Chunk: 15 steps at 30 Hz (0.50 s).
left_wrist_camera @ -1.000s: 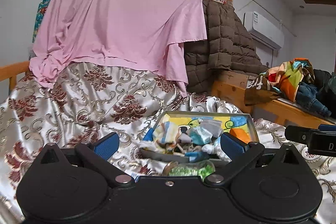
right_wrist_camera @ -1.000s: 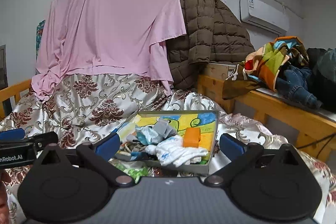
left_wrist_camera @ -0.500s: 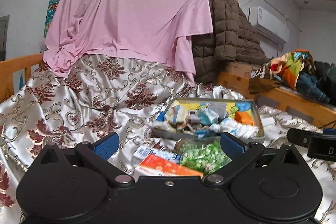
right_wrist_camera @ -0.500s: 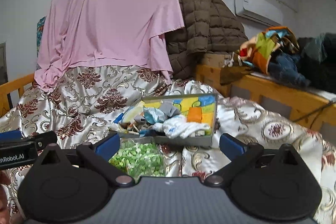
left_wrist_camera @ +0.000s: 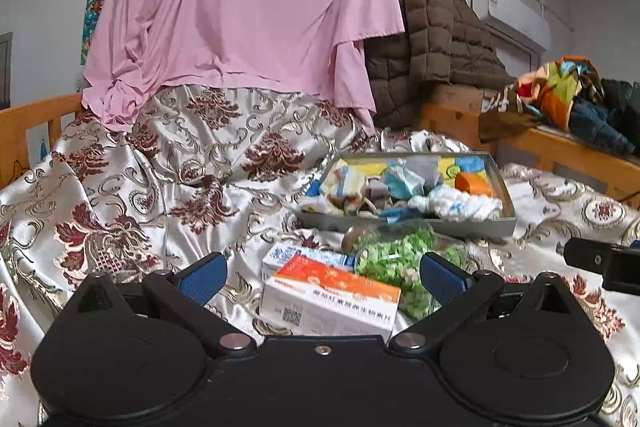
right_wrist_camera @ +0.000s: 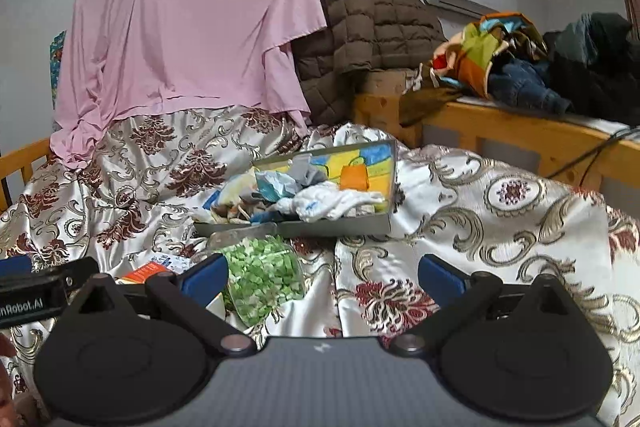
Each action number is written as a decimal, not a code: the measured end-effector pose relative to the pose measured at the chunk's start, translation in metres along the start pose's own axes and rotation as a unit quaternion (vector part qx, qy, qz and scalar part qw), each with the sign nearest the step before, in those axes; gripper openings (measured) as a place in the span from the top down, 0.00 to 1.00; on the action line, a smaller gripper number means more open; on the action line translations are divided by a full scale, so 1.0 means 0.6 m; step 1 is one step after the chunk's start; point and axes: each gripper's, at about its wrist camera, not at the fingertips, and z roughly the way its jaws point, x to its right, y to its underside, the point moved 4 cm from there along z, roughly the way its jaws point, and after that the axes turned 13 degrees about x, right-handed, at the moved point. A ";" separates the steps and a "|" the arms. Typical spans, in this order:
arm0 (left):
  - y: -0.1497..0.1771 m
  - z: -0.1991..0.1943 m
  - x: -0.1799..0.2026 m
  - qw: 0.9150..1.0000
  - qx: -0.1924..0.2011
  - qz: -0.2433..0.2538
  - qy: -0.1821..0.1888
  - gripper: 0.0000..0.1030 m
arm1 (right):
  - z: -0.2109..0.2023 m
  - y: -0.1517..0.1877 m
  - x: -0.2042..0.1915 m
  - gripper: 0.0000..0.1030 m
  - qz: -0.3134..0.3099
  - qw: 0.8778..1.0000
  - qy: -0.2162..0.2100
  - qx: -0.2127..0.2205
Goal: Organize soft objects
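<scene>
A shallow grey tray (left_wrist_camera: 404, 223) (right_wrist_camera: 296, 227) with a colourful bottom lies on the patterned bedspread and holds several soft items: white gloves (left_wrist_camera: 456, 205) (right_wrist_camera: 332, 201), an orange piece (left_wrist_camera: 474, 183) (right_wrist_camera: 354, 177), and blue and grey cloths (left_wrist_camera: 404, 183) (right_wrist_camera: 280, 183). In front of it lie a clear bag of green bits (left_wrist_camera: 396, 259) (right_wrist_camera: 262, 277) and an orange-and-white box (left_wrist_camera: 332, 297). My left gripper (left_wrist_camera: 322, 275) is open, above the box. My right gripper (right_wrist_camera: 320, 277) is open over the bedspread beside the bag, holding nothing.
A pink sheet (left_wrist_camera: 248, 7) and a brown quilted coat (left_wrist_camera: 432, 39) hang behind the bed. Piled clothes (right_wrist_camera: 520, 63) lie on a wooden ledge at the right. A blue-and-white box (left_wrist_camera: 304, 257) sits behind the orange one. Wooden bed rail (left_wrist_camera: 36, 123) at left.
Both grippers have drawn back from the tray and risen; the bag of green bits and the boxes have come into view in front of it. Both stay open.
</scene>
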 end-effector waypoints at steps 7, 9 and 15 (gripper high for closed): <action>0.016 0.002 0.004 1.000 -0.011 0.003 0.003 0.01 | 0.001 0.018 0.001 0.00 0.005 1.000 -0.005 -0.006; 0.017 0.003 0.003 1.000 -0.011 0.002 0.001 0.01 | 0.001 0.022 0.001 0.00 0.012 1.000 -0.010 -0.005; 0.022 0.004 -0.002 1.000 -0.012 -0.002 -0.006 0.01 | 0.003 0.035 0.002 0.00 0.021 1.000 -0.013 -0.010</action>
